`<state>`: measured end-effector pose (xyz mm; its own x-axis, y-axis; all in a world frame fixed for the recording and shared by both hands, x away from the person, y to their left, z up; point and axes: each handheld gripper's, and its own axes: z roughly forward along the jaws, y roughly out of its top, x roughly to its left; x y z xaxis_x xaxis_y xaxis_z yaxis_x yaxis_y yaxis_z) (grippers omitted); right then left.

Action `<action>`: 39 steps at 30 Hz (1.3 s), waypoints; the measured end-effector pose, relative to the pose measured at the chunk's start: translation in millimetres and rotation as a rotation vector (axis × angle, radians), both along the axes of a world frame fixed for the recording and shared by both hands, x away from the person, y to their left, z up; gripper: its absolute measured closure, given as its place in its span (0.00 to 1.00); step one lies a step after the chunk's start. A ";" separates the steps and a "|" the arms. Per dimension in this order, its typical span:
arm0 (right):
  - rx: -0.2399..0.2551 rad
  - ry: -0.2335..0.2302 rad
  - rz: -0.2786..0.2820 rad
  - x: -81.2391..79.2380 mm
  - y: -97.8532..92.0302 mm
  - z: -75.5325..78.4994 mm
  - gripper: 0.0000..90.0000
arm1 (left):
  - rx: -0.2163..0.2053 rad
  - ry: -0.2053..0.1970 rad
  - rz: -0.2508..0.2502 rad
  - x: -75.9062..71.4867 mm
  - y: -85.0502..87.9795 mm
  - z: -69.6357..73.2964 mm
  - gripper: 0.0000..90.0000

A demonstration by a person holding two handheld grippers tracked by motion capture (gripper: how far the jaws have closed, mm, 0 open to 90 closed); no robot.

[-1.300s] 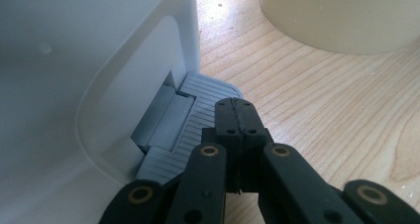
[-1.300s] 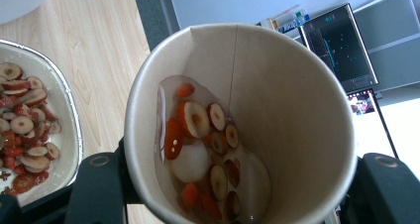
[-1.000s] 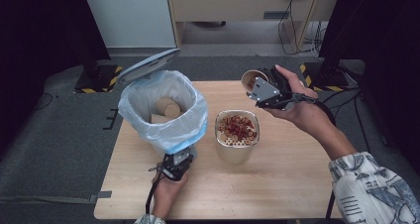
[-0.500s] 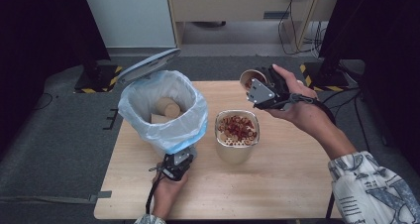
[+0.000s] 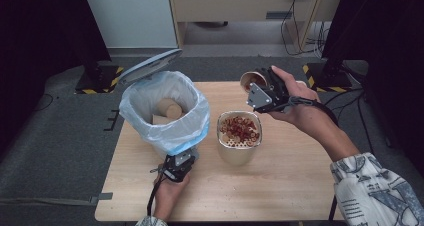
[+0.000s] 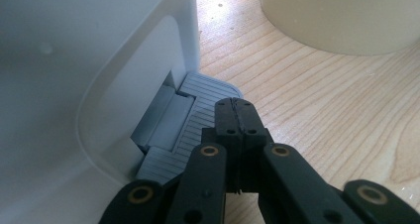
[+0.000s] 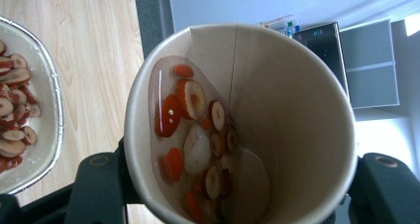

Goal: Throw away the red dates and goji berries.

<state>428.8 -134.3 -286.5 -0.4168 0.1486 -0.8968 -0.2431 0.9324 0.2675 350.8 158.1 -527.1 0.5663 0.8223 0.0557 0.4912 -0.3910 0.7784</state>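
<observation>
Right gripper view: right tool (image 7: 223, 184) grips tilted paper cup (image 7: 297, 110) holding liquid, red slices (image 7: 190, 115)

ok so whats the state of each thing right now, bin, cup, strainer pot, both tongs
bin: lid up, lined with a bag, paper cups inside
pedal: left tongs resting on it
left tongs: shut, empty
paper cup: tilted, liquid and sliced fruit inside
right tongs: shut on the paper cup
strainer pot: upright on the table, red slices on top
</observation>
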 end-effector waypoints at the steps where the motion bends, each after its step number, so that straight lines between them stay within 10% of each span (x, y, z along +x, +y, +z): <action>1: -0.006 -0.003 0.000 -0.4 0.3 0.5 0.39 | -0.001 0.001 0.000 0.0 0.1 0.0 0.99; 12: -0.093 -0.050 0.001 -1.6 3.3 -0.1 0.39 | 0.002 -0.001 -0.002 -0.1 0.0 0.0 0.99; 39: -0.075 -0.045 -0.004 -0.4 0.2 7.0 0.40 | 0.003 -0.001 -0.003 0.0 -0.1 0.0 0.99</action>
<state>428.5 -134.1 -279.5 -0.3753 0.0817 -0.9233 -0.2497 0.9504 0.1856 350.8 158.0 -527.1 0.5690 0.8202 0.0590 0.4888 -0.3950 0.7778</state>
